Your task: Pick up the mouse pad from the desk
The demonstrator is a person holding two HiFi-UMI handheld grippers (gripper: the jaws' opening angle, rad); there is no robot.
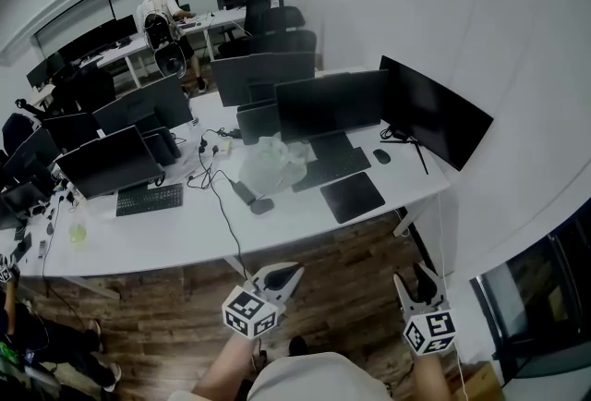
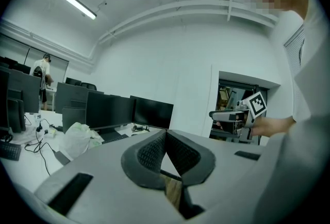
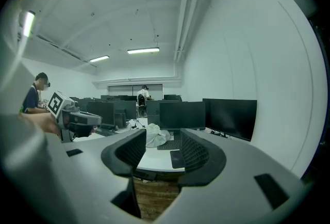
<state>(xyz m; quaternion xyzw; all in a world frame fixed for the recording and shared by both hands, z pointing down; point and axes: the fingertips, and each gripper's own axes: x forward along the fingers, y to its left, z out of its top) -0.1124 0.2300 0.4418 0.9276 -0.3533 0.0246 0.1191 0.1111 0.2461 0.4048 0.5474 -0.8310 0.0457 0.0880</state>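
White desk (image 1: pixel 185 237) | mouse pad (image 1: pixel 352 197) laid near desk's front edge | left gripper (image 1: pixel 282 277) held before desk, jaws closed | right gripper (image 1: pixel 416 285) jaws parted, empty

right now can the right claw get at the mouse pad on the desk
Probably yes: the mouse pad lies bare near the desk edge, ahead of the open, empty right claw; only floor lies between.

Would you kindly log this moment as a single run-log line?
phase: pre-grasp | mouse pad: flat on desk, untouched | left gripper: shut, empty | right gripper: open, empty
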